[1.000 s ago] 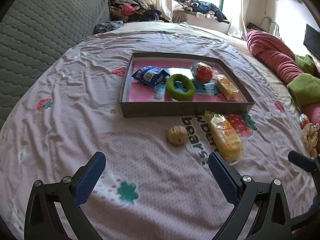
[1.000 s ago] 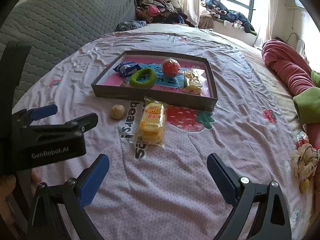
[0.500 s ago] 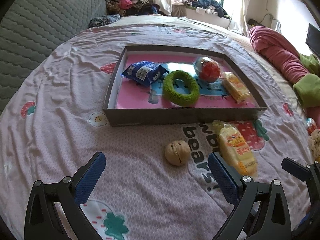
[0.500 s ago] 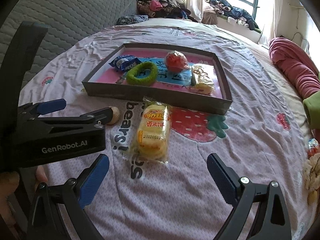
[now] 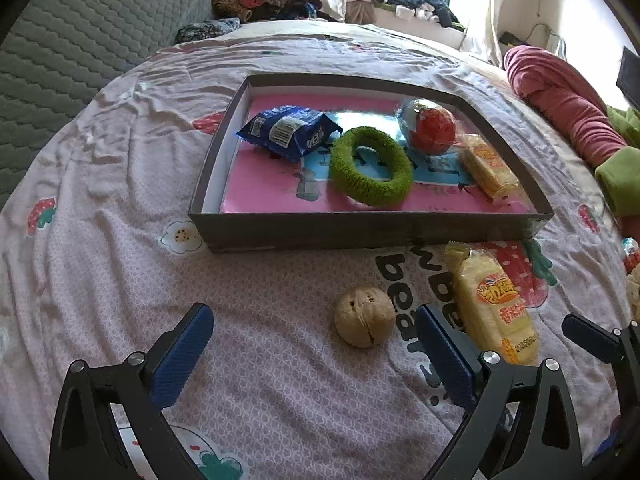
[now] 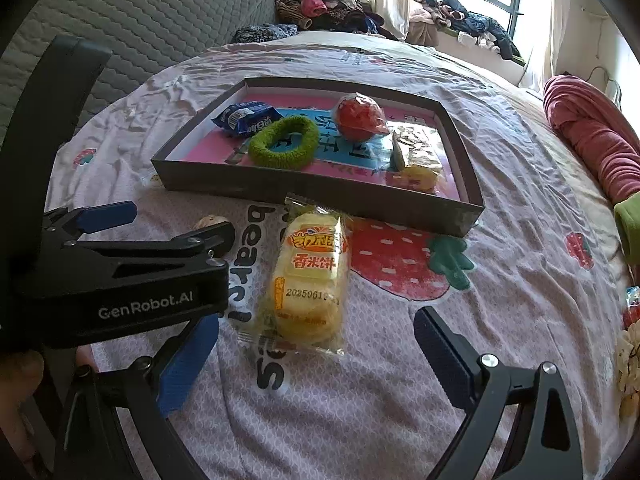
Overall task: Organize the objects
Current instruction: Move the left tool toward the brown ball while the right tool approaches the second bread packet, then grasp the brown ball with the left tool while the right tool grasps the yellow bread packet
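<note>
Bedsheet (image 5: 120,280): walnut (image 5: 363,321) between left fingers (image 5: 180,356).

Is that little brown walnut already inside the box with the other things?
No, the walnut lies on the bedsheet outside the box, in front of its near wall.

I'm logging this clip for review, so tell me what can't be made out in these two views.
- Walnut: in the right wrist view, mostly hidden behind the left hand-held gripper.
- Snack pack: in the left wrist view, its near end is covered by a gripper finger.
- Small wrapped item: cut off at the right edge in both views.
- Tray: the picture on its floor is partly covered.
</note>
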The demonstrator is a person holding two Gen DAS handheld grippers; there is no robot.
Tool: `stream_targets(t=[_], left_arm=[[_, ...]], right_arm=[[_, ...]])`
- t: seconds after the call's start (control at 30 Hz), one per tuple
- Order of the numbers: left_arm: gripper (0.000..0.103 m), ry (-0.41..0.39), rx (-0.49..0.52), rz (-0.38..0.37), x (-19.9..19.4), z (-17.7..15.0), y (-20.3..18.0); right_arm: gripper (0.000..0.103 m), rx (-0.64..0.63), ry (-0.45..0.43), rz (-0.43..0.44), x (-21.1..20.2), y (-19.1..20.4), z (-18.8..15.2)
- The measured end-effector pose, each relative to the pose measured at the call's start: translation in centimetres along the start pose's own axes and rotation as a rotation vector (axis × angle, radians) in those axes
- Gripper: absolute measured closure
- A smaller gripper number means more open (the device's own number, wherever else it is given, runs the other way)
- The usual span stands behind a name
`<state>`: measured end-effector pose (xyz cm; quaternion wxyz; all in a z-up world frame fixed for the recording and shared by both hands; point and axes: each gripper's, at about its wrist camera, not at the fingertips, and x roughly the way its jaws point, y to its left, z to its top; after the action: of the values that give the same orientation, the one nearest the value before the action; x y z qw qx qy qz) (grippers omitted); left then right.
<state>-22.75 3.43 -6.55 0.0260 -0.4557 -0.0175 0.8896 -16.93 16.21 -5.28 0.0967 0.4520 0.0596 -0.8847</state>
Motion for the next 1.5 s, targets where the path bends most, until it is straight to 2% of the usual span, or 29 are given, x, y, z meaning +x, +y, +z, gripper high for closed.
stream_targets(t=[0.27,0.37,0.53,0.67,0.9,1.03,1.13,1.23,1.5], left_arm=[[0.017,0.021,-0.005,-0.014,0.8,0.2,0.1],[0.023,0.023,0.002,-0.023,0.9,0.3,-0.2],[0.026,0.031,0.011,-0.028,1.3,0.4,-0.5],[0.030,0.036,0.019,-0.029,1.5,0.4,-0.7],[0.041,0.043,0.033,-0.032,1.7,0.4,-1.1],[0.052,0.045,0.045,-0.041,1.7,0.3,-1.4],[0.064,0.052,0.051,-0.047,1.8,0.3,-1.7],[0.069,0.056,0.051,-0.063,1.8,0.3,-1.8],[0.069,0.058,0.037,-0.089,1.7,0.3,-1.5]], right_arm=[[0.006,0.006,-0.011,0.001,0.7,0.0,0.3],[0.011,0.009,-0.011,-0.002,1.1,0.1,0.5],[0.022,0.017,0.010,0.001,2.0,-0.1,0.6],[0.026,0.027,0.014,0.006,2.3,-0.3,0.6],[0.042,0.024,0.018,0.026,2.7,-0.2,1.0],[0.052,0.026,0.018,0.036,2.9,-0.1,1.2],[0.056,0.025,0.017,0.039,2.9,-0.1,1.3],[0.058,0.028,0.018,0.044,3.0,-0.2,1.3],[0.061,0.048,0.007,0.065,2.8,-0.7,1.2]])
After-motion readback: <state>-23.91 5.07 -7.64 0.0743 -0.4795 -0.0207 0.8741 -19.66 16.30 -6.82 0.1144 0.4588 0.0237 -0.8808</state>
